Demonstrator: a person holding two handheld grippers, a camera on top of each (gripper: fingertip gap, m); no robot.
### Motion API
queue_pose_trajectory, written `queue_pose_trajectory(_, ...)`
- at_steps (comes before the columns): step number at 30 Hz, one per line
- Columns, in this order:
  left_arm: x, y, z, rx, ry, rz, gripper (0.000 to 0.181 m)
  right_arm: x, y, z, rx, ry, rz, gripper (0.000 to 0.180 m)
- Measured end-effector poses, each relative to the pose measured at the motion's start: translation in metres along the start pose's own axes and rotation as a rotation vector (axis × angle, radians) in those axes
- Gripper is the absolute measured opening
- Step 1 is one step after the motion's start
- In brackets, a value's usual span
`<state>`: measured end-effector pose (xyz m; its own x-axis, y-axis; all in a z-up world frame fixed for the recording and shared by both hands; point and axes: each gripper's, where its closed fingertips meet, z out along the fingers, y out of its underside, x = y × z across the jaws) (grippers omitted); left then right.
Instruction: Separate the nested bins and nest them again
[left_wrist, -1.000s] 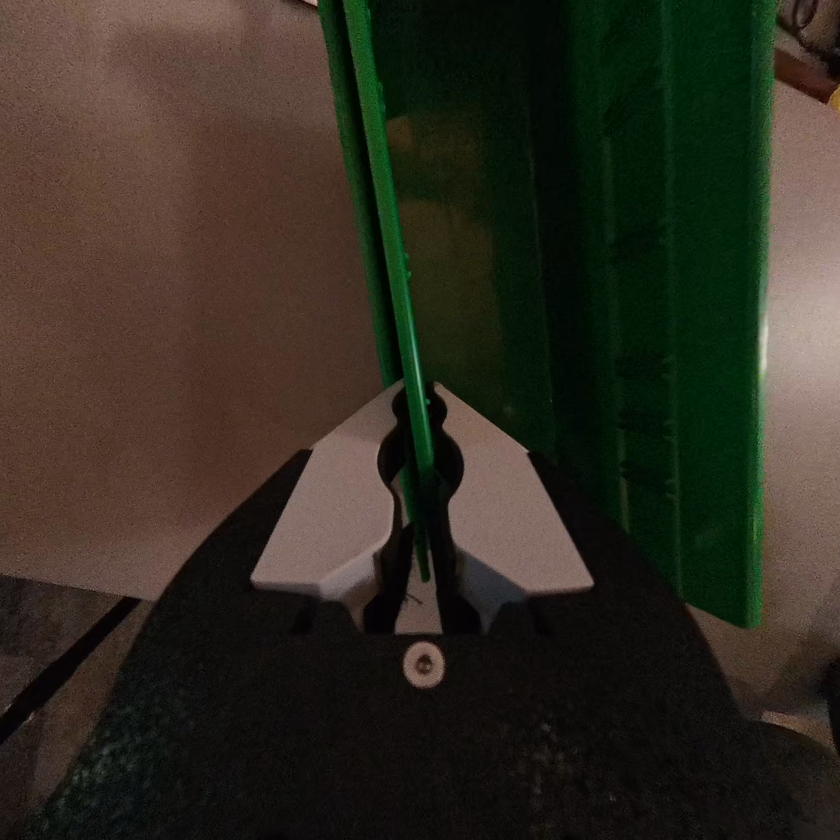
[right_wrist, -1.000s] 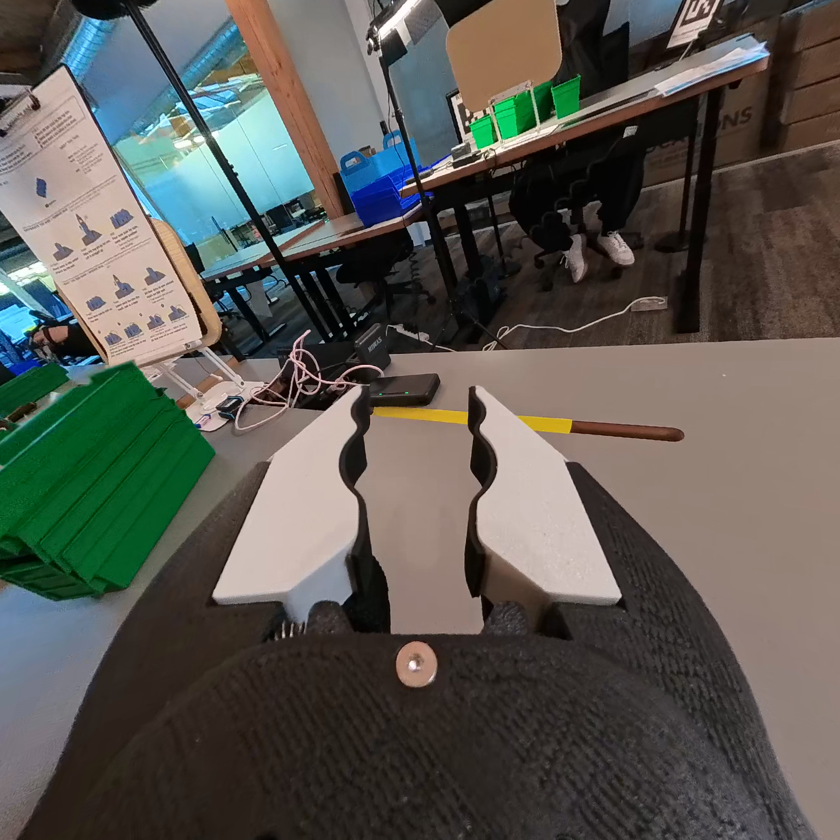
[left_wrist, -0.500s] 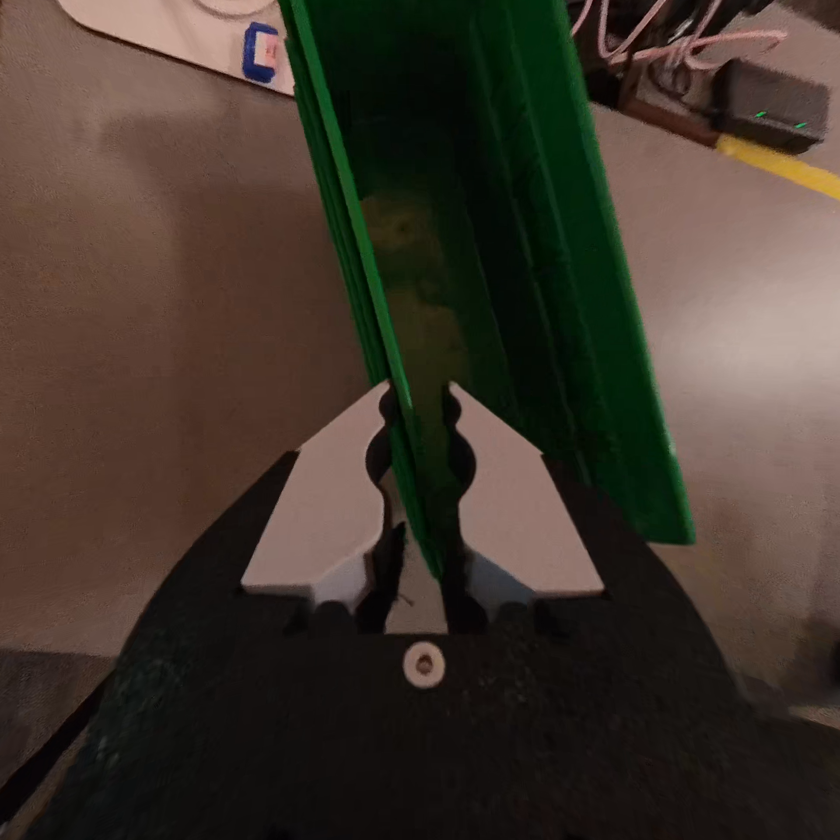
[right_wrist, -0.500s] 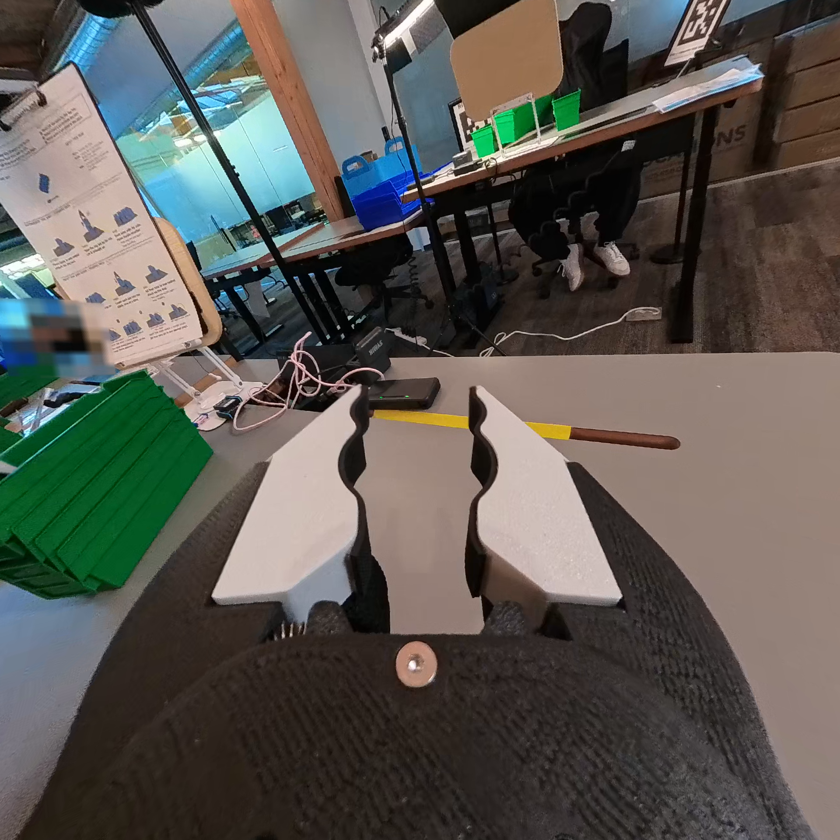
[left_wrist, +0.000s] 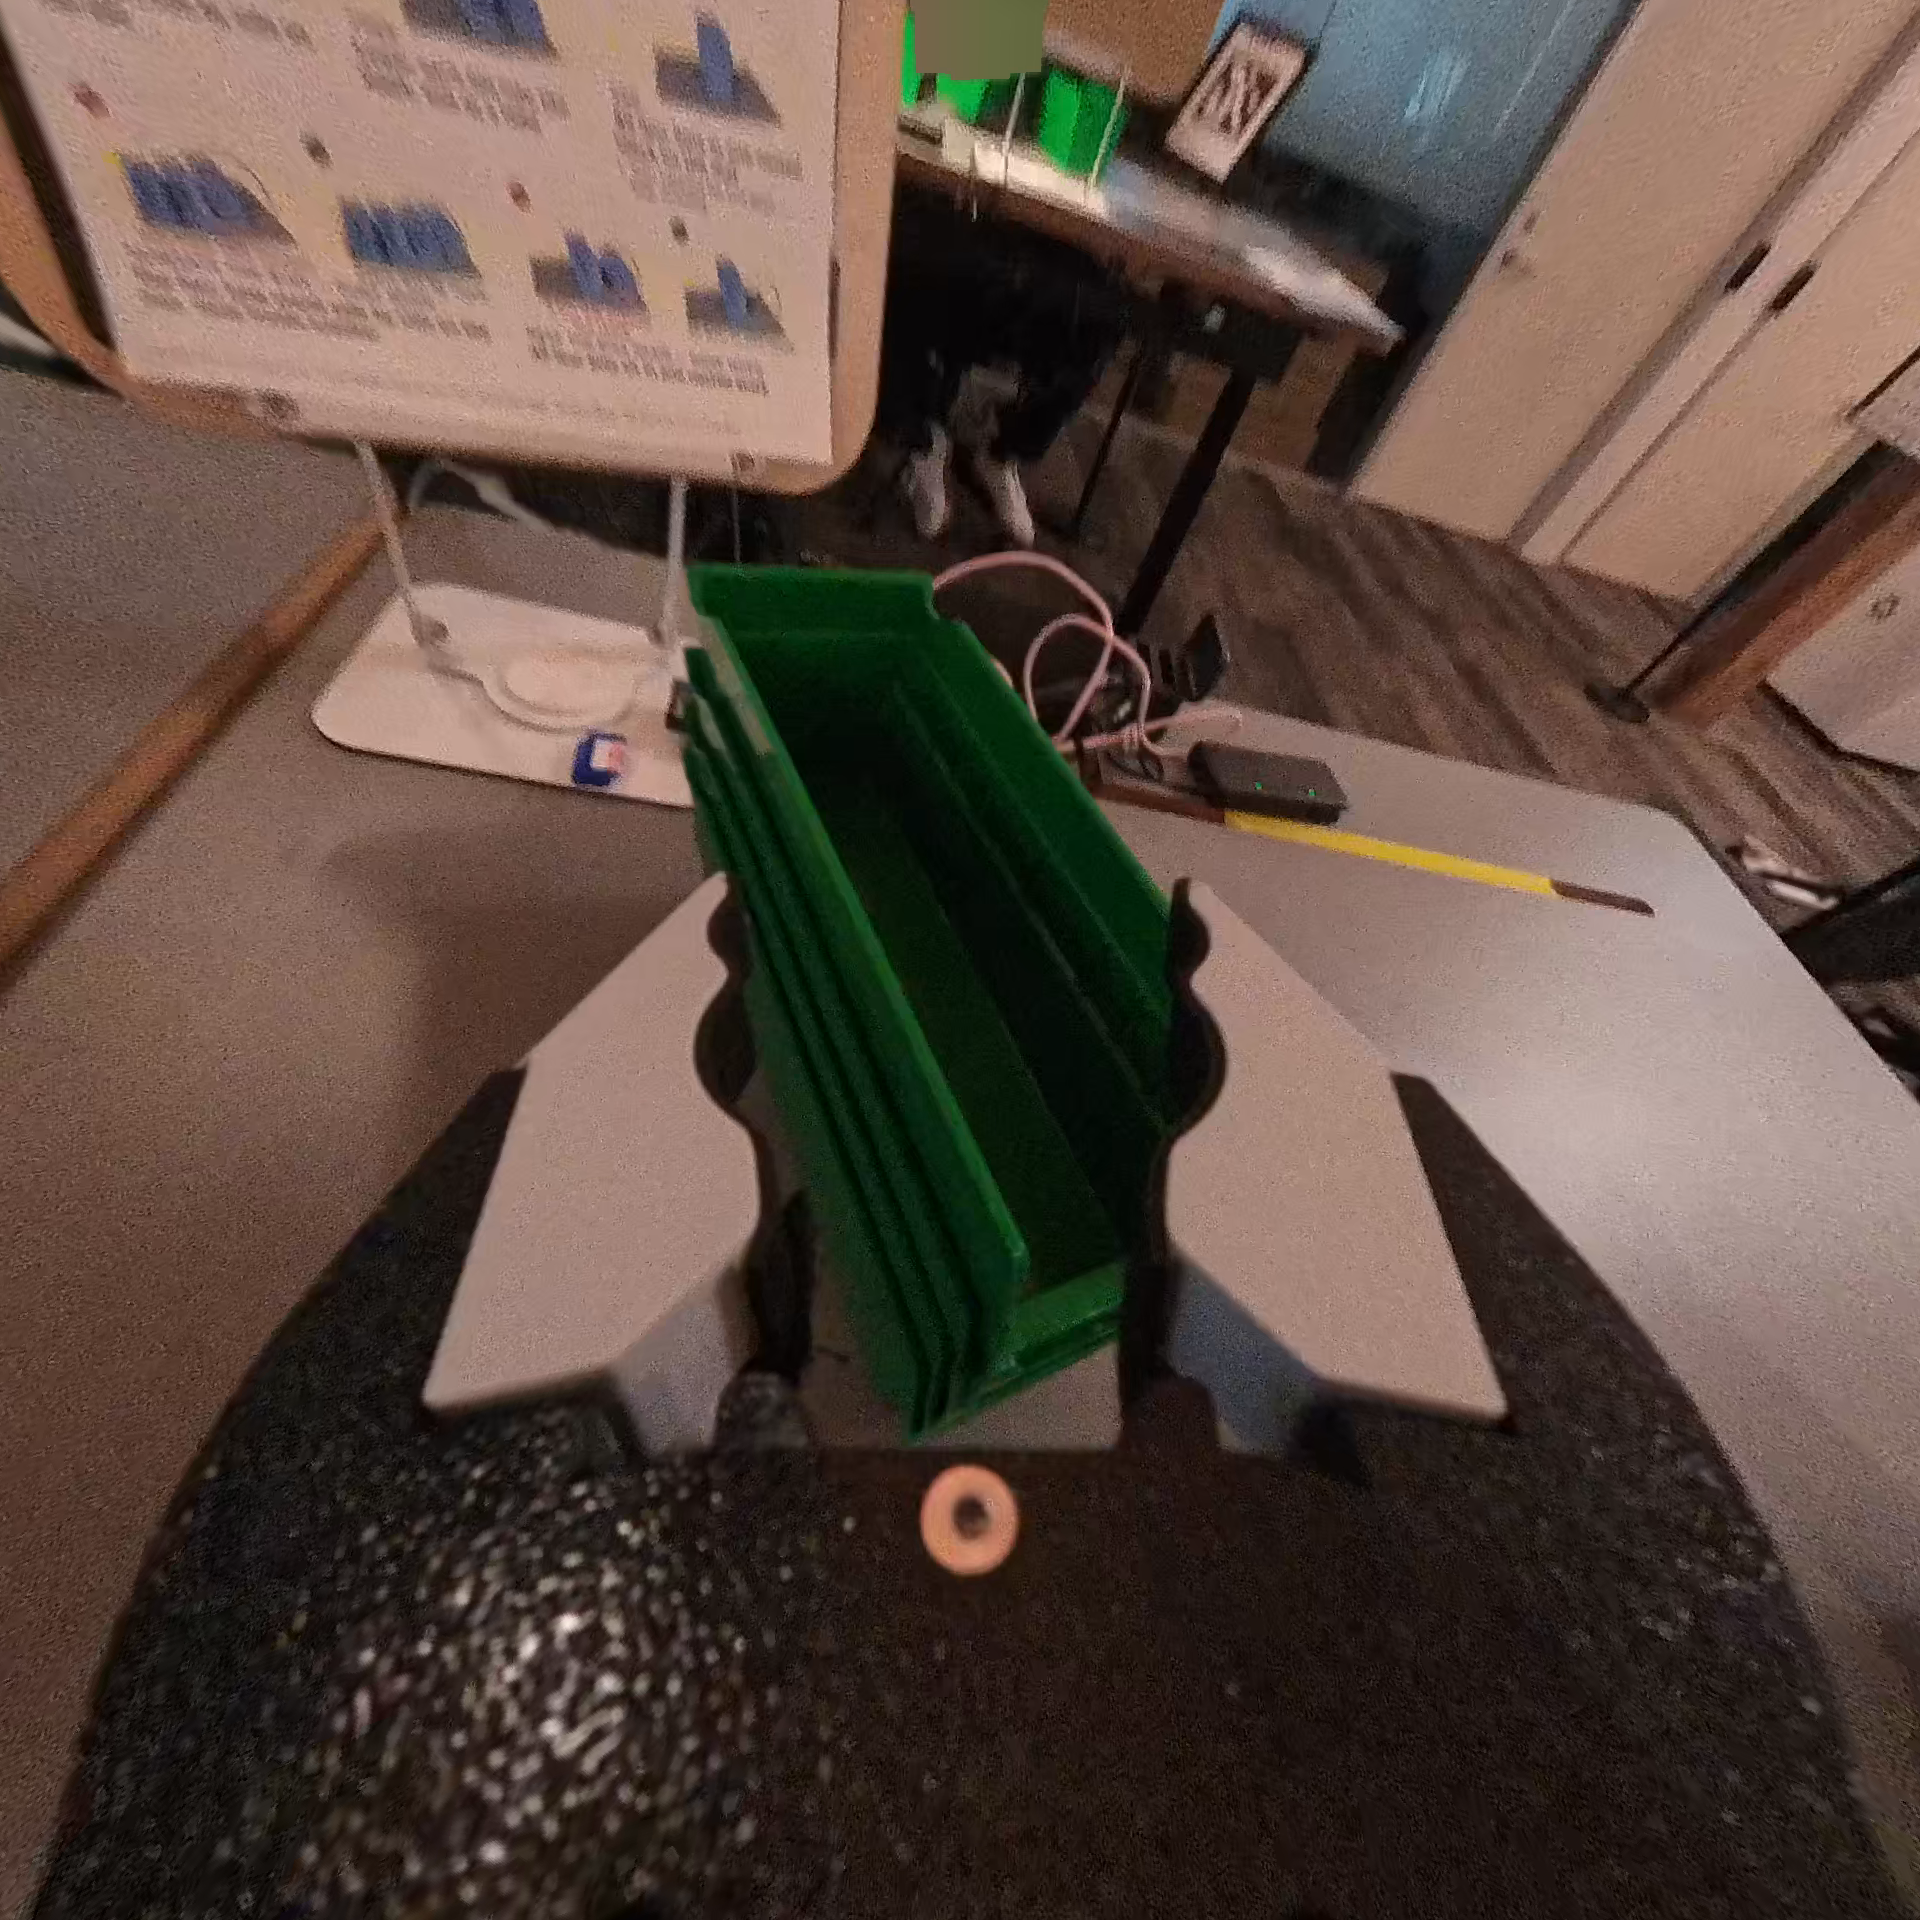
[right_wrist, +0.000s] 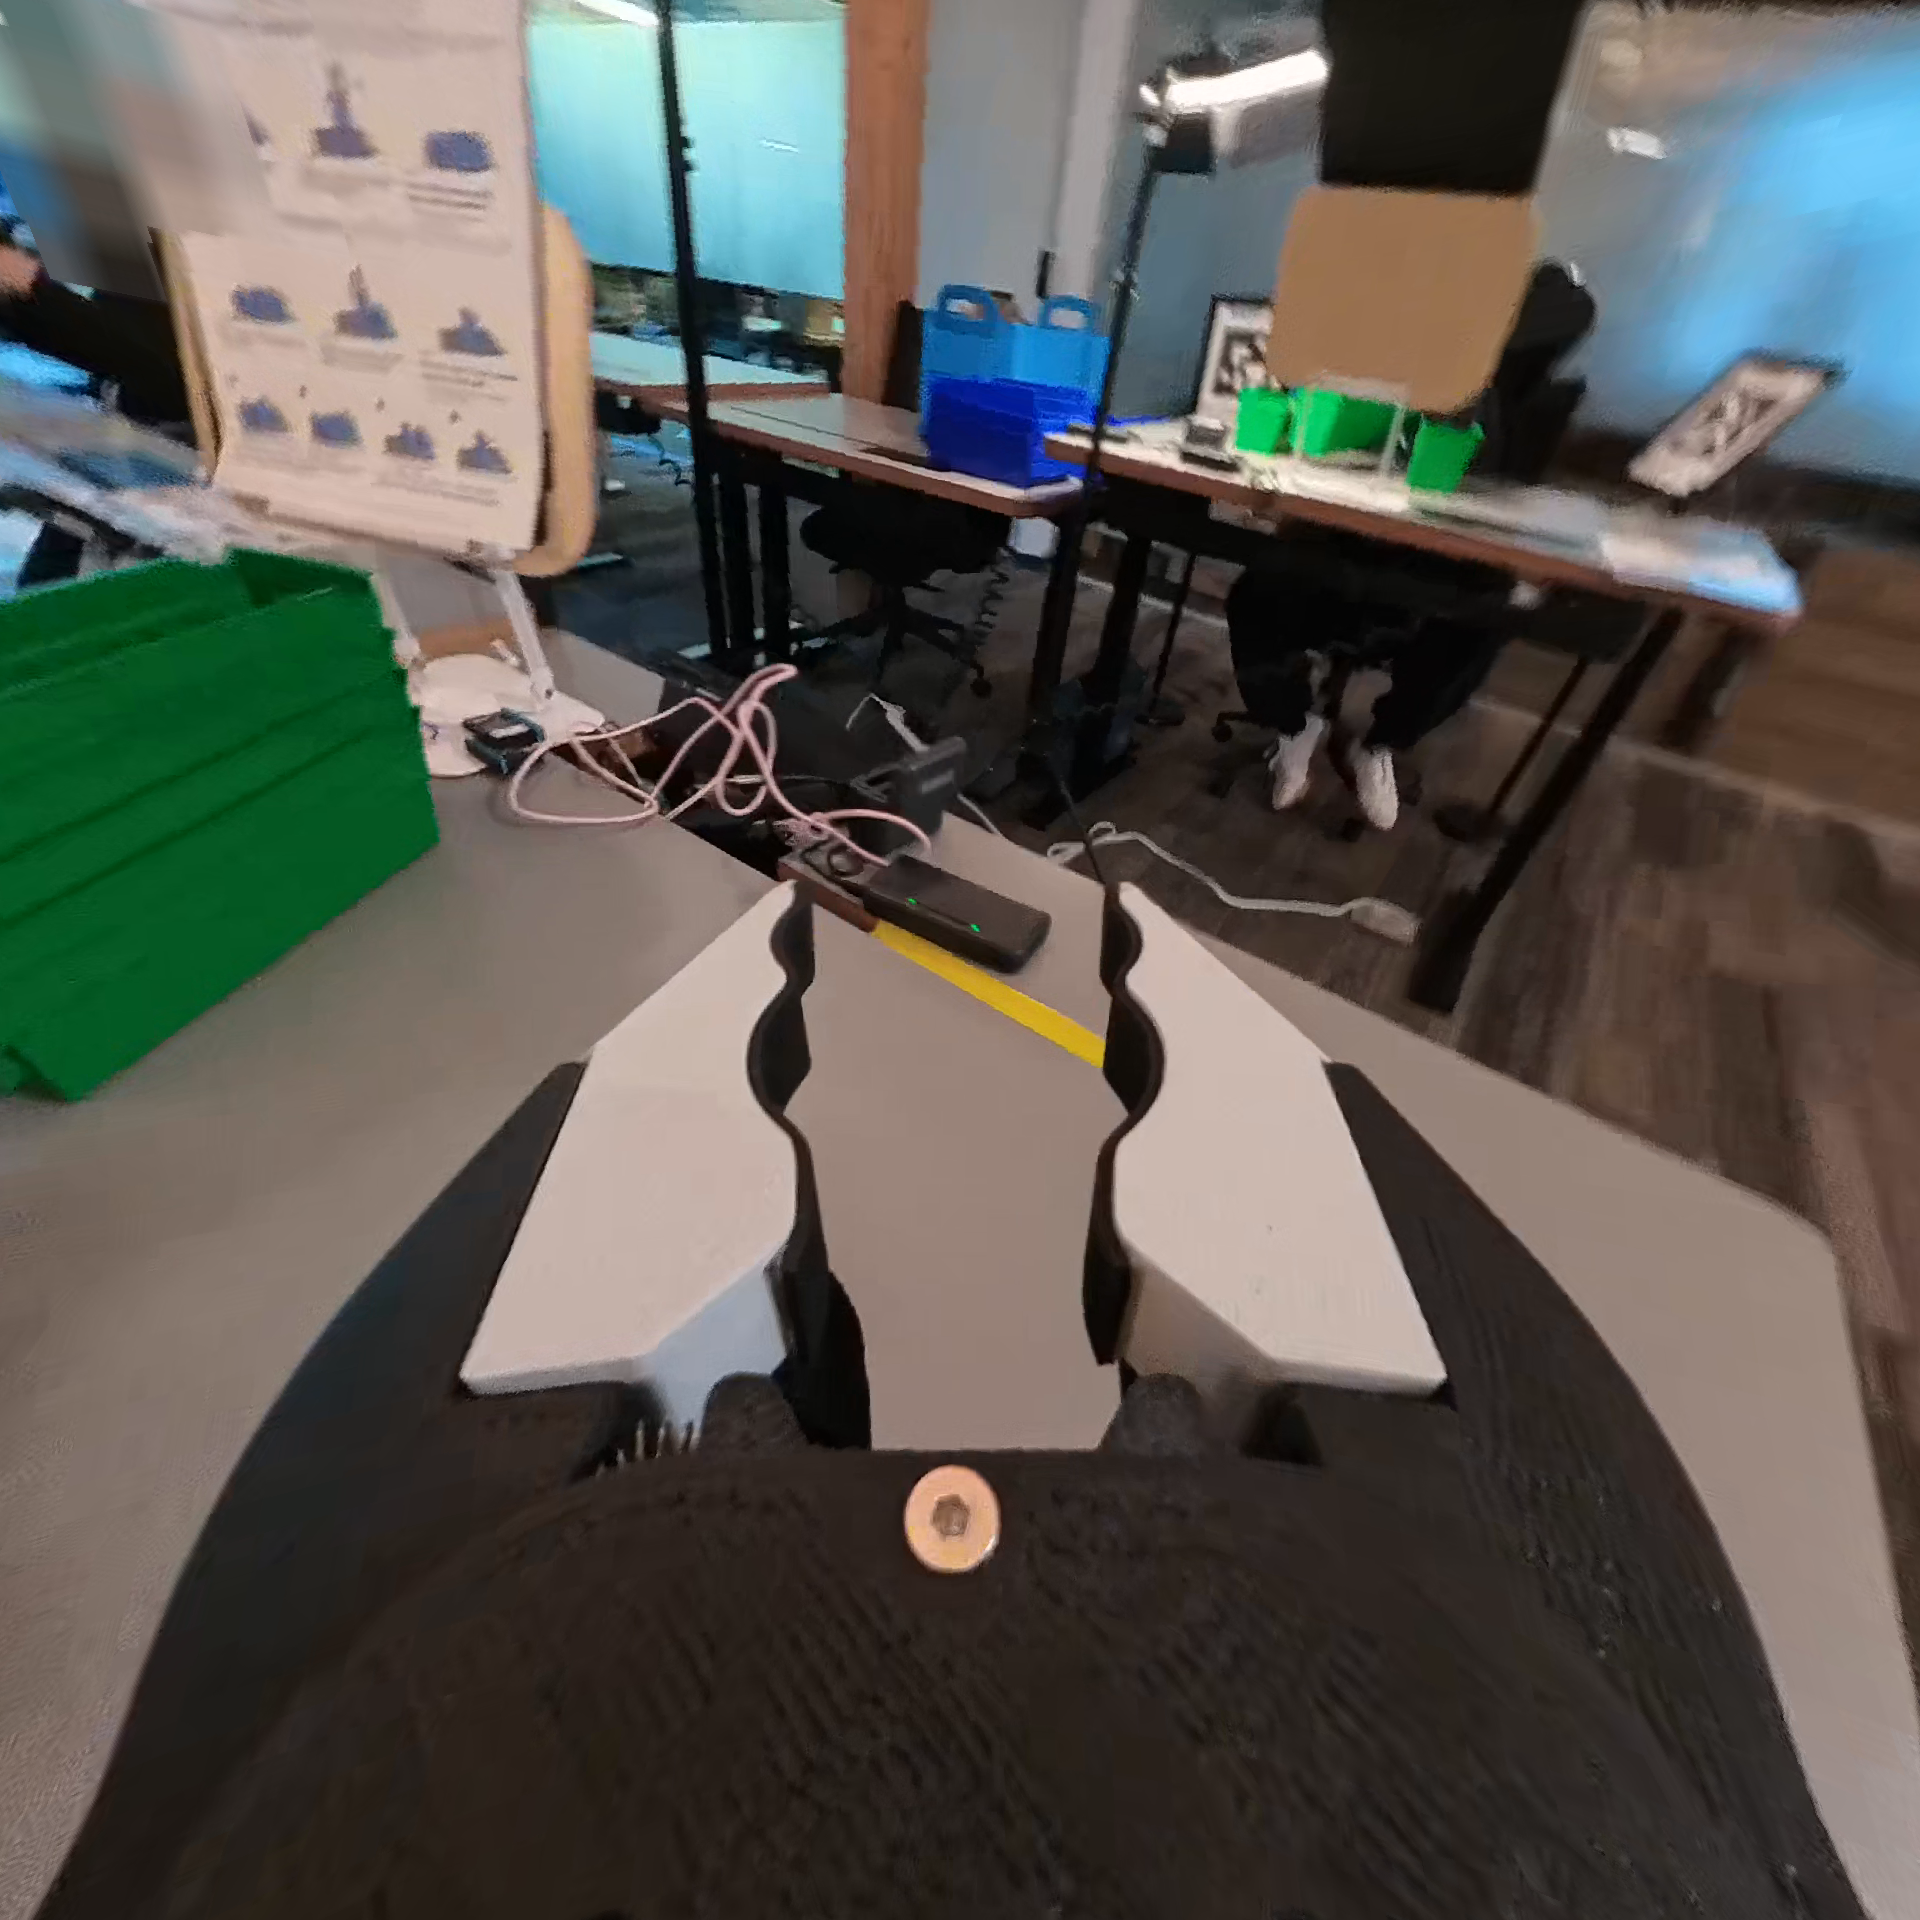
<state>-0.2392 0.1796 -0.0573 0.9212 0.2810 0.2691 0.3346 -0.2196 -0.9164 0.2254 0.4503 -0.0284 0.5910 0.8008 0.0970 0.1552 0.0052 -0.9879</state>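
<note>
- The left hand-held gripper (left_wrist: 951, 1060) has gone from pinching one thin green wall a second ago to standing wide apart. The nested green bins (left_wrist: 935, 935) now lie between its fingers, seemingly unclamped.
- I judge the bins to be resting on the grey worktop (left_wrist: 1455, 1039), running straight ahead of this gripper — a release, so a regrip would be needed before any bin can be pulled out.
- Several rims show stacked along the left side, so the bins are still nested.
- The right hand-held gripper (right_wrist: 956, 1091) is apart and empty, as before, but has swung round. The bins (right_wrist: 197, 821) sit well off to its left, a black device with green lights (right_wrist: 956, 920) and a yellow-banded stick (right_wrist: 997, 1003) just ahead.
- An instruction board (left_wrist: 468, 208) stands beyond the bins. Its print is too blurred to read, and no brand marks are legible.
</note>
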Motion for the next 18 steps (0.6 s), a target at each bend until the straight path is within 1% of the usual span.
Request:
queue_pose_trajectory(2, -0.012, 0.0, -0.024, 0.144, -0.007, 0.031, 0.082, -0.033, -0.013, 0.009, 0.032, -0.039, -0.113, 0.058)
queue_pose_trajectory(4, -0.03, 0.012, -0.04, 0.251, -0.007, 0.026, 0.086, -0.087, -0.028, 0.02, 0.103, -0.132, -0.221, 0.059)
queue_pose_trajectory(6, -0.048, 0.027, -0.046, 0.349, -0.004, -0.005, 0.09, -0.162, -0.033, 0.029, 0.166, -0.306, -0.295, 0.06)
queue_pose_trajectory(7, -0.058, 0.039, -0.042, 0.349, -0.026, -0.01, 0.097, -0.203, -0.03, 0.031, 0.18, -0.416, -0.309, 0.06)
queue_pose_trajectory(8, -0.07, 0.056, -0.033, 0.295, -0.077, -0.004, 0.104, -0.244, -0.022, 0.033, 0.169, -0.535, -0.318, 0.061)
queue_pose_trajectory(9, -0.079, 0.073, -0.022, 0.225, -0.114, 0.024, 0.108, -0.282, -0.013, 0.035, 0.138, -0.651, -0.329, 0.064)
queue_pose_trajectory(10, -0.083, 0.086, -0.012, 0.188, -0.132, 0.05, 0.109, -0.317, -0.004, 0.037, 0.1, -0.761, -0.353, 0.067)
queue_pose_trajectory(12, -0.086, 0.097, 0.001, 0.217, -0.095, 0.04, 0.109, -0.375, 0.011, 0.046, -0.01, -0.943, -0.458, 0.067)
queue_pose_trajectory(15, -0.092, 0.096, 0.006, 0.367, 0.011, -0.065, 0.109, -0.433, 0.016, 0.069, -0.201, -1.065, -0.622, 0.067)
queue_pose_trajectory(17, -0.1, 0.097, 0.006, 0.423, 0.048, -0.102, 0.108, -0.463, 0.017, 0.082, -0.319, -1.109, -0.736, 0.057)
queue_pose_trajectory(18, -0.105, 0.099, 0.006, 0.431, 0.053, -0.113, 0.109, -0.471, 0.023, 0.092, -0.391, -1.103, -0.82, 0.051)
